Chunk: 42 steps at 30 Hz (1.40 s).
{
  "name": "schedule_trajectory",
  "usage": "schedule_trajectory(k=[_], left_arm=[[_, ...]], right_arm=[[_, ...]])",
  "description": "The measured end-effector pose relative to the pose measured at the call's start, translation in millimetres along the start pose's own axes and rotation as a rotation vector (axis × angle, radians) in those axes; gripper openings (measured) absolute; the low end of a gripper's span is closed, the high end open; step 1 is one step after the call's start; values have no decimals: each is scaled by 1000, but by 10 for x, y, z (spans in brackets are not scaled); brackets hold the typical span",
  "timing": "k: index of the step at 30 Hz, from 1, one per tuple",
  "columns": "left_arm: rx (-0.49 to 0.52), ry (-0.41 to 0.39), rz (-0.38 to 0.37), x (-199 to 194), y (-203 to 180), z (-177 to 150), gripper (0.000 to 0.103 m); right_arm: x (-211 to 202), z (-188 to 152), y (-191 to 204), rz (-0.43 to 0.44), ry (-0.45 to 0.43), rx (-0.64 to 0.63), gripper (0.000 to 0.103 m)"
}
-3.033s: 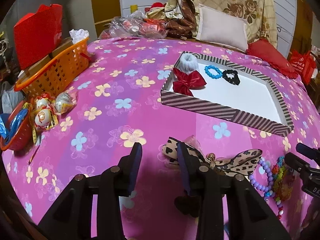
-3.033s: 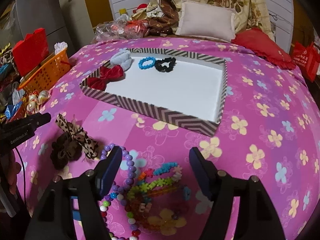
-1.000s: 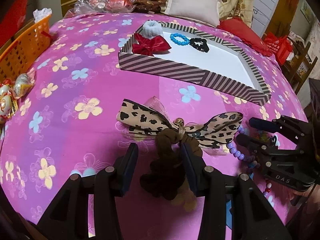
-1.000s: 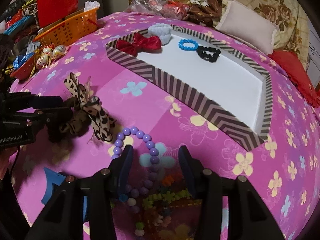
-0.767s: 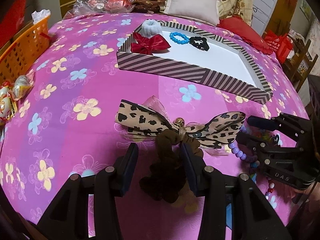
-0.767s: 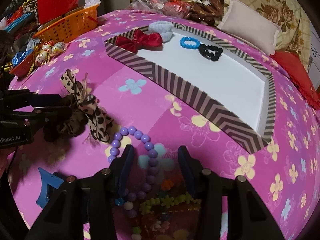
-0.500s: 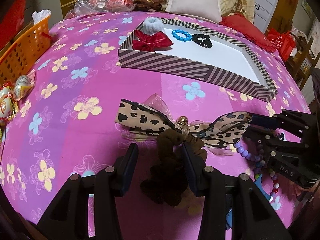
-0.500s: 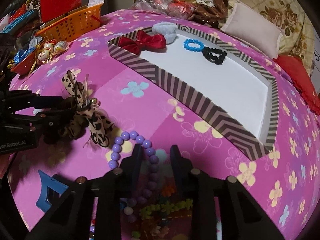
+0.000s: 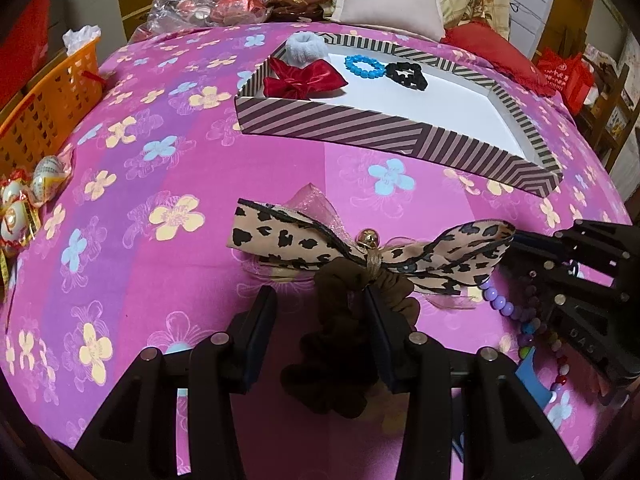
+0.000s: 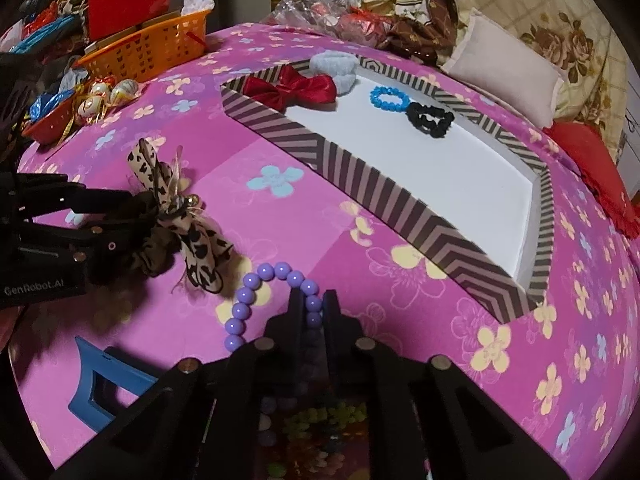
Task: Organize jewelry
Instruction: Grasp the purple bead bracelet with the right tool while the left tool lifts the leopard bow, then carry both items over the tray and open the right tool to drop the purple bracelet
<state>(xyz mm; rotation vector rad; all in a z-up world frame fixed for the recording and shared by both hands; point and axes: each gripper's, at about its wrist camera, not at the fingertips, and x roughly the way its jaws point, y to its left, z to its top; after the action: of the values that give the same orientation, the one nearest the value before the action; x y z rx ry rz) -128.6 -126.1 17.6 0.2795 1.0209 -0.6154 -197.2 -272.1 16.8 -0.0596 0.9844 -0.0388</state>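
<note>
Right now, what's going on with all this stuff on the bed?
A person with a gripper in each hand is sorting hair accessories and bracelets into a striped tray. The right gripper has just closed on a purple bead bracelet. The left gripper stands open around a brown scrunchie with a leopard bow, not yet gripping it.

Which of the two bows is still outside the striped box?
The leopard-print bow, lying on the pink bedspread with its brown scrunchie between the fingers of the left hand-held gripper. The red bow already sits inside the striped box.
</note>
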Motion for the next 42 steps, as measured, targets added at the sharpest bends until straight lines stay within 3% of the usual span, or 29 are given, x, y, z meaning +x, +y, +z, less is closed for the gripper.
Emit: schedule_trajectory(k=[1, 3, 6, 9, 19, 42], left_arm=[[7, -6, 2, 0, -8, -3, 34], [18, -13, 8, -4, -24, -5, 15], [10, -19, 3, -19, -18, -2, 9], [-36, -40, -34, -107, 47, 23, 8], [-51, -138, -25, -402, 87, 68, 7], [-68, -198, 16, -596, 100, 223, 7]], right_arm=[[-20, -3, -10, 5, -8, 9, 9], [-61, 8, -32, 18, -21, 26, 9], [-166, 30, -82, 37, -46, 55, 9], [-252, 41, -112, 47, -62, 70, 9], [-546, 122, -93, 44, -116, 62, 9], [-900, 354, -297, 5, -173, 70, 9]])
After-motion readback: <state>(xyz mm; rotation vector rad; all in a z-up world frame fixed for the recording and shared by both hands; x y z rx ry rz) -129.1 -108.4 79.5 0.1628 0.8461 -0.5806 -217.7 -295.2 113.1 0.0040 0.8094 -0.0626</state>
